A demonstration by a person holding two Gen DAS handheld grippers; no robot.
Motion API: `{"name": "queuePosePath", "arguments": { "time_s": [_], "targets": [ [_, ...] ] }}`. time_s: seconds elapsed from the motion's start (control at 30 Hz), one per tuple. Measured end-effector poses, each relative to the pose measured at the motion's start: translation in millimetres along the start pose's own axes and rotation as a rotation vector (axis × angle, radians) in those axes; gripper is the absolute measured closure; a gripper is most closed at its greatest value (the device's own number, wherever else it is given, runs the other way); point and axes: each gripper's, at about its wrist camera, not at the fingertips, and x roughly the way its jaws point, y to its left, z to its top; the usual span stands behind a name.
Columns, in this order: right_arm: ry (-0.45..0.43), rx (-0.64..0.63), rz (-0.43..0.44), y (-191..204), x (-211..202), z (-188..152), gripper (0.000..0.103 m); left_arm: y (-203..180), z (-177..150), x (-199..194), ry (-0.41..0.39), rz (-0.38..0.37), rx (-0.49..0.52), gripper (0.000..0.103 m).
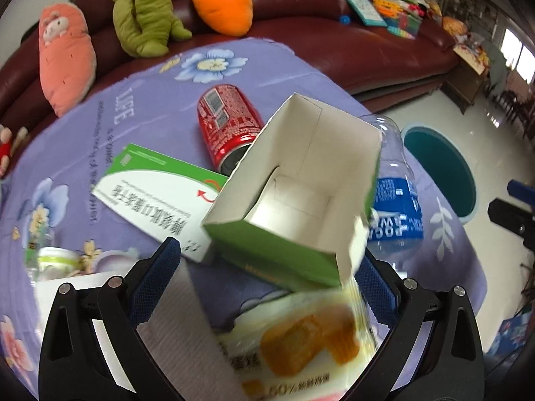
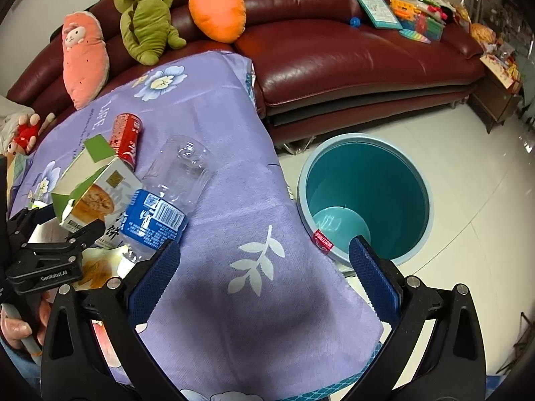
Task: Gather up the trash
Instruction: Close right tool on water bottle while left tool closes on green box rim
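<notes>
My left gripper [image 1: 267, 264] is open just short of an empty green-and-white carton [image 1: 294, 197] with its open end facing me; the same carton shows in the right wrist view [image 2: 97, 193]. Around it on the purple floral cloth [image 1: 100, 117] lie a flat green-white medicine box [image 1: 157, 193], a red soda can [image 1: 227, 123], a clear plastic bottle with a blue label [image 1: 396, 207] and a snack wrapper [image 1: 301, 341]. My right gripper [image 2: 264, 274] is open and empty over the cloth [image 2: 234, 167], with the teal bin [image 2: 364, 197] on the floor to its right.
A dark red sofa [image 2: 334, 50] holds pink [image 2: 85, 56], green [image 2: 147, 16] and orange carrot [image 2: 217, 3] plush toys, plus books and toys at its right end [image 2: 401, 13]. A small cup [image 1: 53, 260] and white paper [image 1: 67, 287] lie at the table's left.
</notes>
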Motion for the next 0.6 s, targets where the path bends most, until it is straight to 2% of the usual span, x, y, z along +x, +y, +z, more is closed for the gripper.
{"name": "queuePosePath", "arguments": {
  "time_s": [0.03,0.1,0.17,0.3,0.5,0.6],
  "targets": [
    [0.003,-0.004,-0.001,1,2,2,0.006,0,1,0,-0.010,-0.017,-0.010,0.005],
    [0.005,-0.013,-0.002,4,6,7,0.006,0,1,-3,-0.039,-0.052,-0.025,0.027],
    [0.011,-0.021,0.002,7,10,12,0.006,0,2,-4,-0.042,-0.062,-0.031,0.036],
    [0.032,-0.031,0.038,19,20,25,0.006,6,0,-7,-0.035,-0.081,-0.046,0.036],
    [0.073,-0.042,0.143,47,45,45,0.006,33,-3,-7,-0.026,-0.157,-0.135,0.035],
    [0.105,-0.040,0.191,58,62,51,0.007,39,-6,-6,-0.019,-0.179,-0.148,0.033]
  ]
}}
